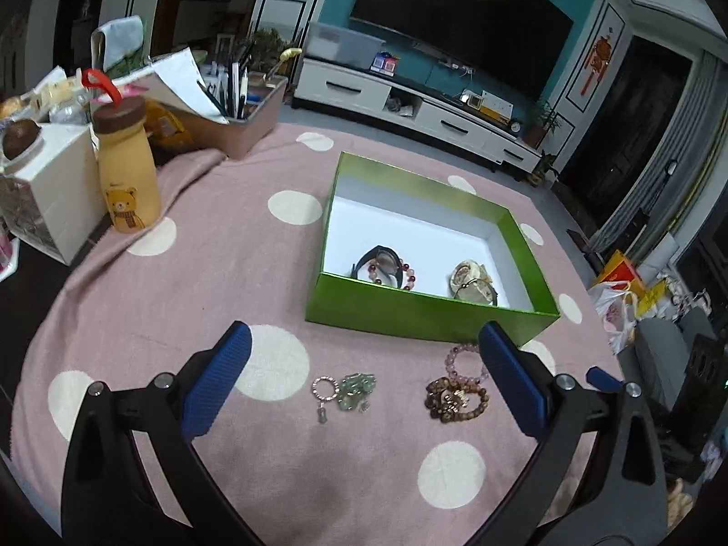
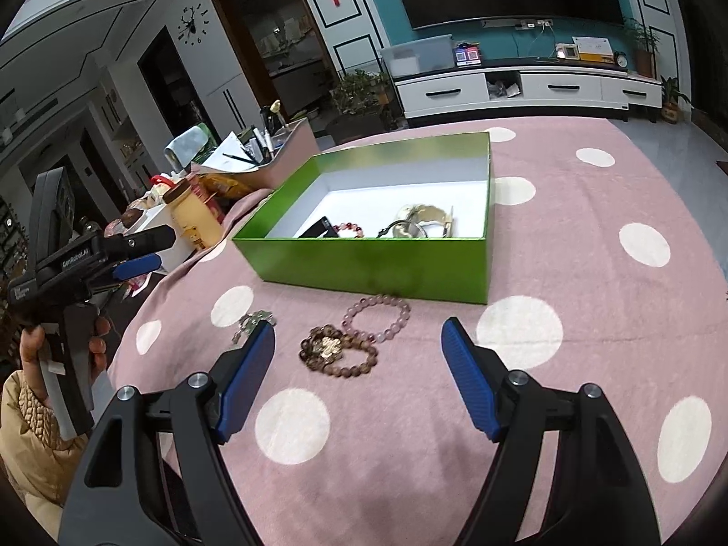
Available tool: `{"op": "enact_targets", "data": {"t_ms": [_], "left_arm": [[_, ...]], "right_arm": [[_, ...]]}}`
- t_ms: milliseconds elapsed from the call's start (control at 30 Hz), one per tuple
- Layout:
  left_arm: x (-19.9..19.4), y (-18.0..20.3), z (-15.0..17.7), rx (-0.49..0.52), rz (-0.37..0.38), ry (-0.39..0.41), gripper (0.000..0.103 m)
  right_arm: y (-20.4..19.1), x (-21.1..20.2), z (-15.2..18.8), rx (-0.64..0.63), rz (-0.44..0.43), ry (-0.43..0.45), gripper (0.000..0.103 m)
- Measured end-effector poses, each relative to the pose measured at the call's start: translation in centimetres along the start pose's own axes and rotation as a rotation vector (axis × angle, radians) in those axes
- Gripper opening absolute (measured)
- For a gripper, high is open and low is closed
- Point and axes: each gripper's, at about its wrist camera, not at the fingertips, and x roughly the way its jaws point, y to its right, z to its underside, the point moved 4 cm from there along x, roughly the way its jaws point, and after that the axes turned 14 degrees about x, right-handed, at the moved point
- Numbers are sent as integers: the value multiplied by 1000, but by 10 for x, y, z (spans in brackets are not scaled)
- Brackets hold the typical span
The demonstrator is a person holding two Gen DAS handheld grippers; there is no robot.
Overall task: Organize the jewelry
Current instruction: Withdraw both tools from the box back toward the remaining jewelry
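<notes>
A green box [image 1: 432, 316] stands on the pink dotted cloth [image 1: 218, 273]. It holds a black watch with a red bead bracelet [image 1: 386, 266] and a cream watch [image 1: 471, 280]. In front of it on the cloth lie a small ring bracelet [image 1: 324, 389], a green jade piece [image 1: 357, 391], a pink bead bracelet [image 1: 464, 361] and a brown bead bracelet [image 1: 455, 400]. My left gripper [image 1: 364, 330] hangs open above them, holding nothing. In the right wrist view my right gripper [image 2: 359, 326] is open over the brown bracelet [image 2: 327, 346] and the pink bracelet [image 2: 402, 314], touching neither. The left gripper [image 2: 157, 250] shows at the left of this view, in a hand [image 2: 98, 341].
A yellow bear bottle [image 1: 127, 173] and a white box [image 1: 50, 191] stand at the cloth's left edge. A pink bin of pens and papers [image 1: 245, 127] stands behind them. The table's right edge drops to bags on the floor [image 1: 623, 291]. A TV cabinet [image 1: 409, 104] stands beyond.
</notes>
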Motion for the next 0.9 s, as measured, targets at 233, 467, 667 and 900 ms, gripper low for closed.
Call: {"op": "enact_targets", "data": {"t_ms": [233, 467, 667, 900], "left_arm": [[9, 12, 19, 66, 180, -77, 101], [26, 17, 43, 216, 10, -162, 101], [40, 15, 56, 193, -8, -144, 97], [60, 12, 60, 236, -10, -171, 71]], "right_arm": [[-4, -6, 10, -42, 27, -5, 76], [-8, 3, 24, -80, 37, -39, 76], [-16, 18, 30, -103, 30, -57, 76], [-16, 32, 34, -85, 11, -75, 76]]}}
